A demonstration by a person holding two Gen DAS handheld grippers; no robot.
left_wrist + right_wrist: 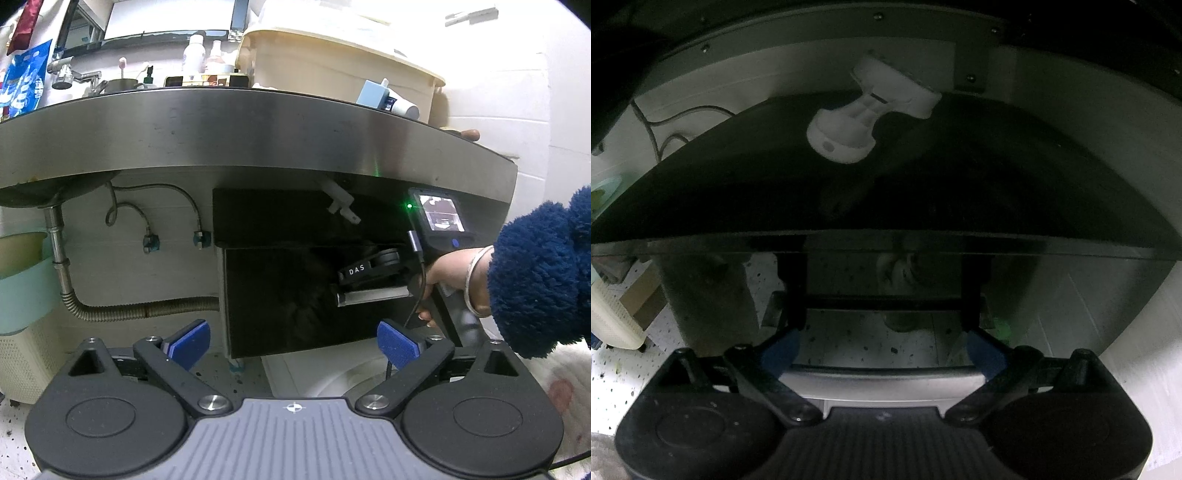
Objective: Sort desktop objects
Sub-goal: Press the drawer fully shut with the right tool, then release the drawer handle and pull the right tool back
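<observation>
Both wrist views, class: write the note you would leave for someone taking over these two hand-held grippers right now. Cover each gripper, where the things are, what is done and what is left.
Left gripper: jaws open, empty, held low below the steel counter.
Right gripper: jaws open, empty, facing the black cabinet under the counter, close to its glossy front.
Things: bottles, a blue box and a large beige bin sit on the counter. A white plastic piece lies on the cabinet top.
Done: nothing that these views show.
Left: all the sorting. Raise both grippers to counter height first.
</observation>
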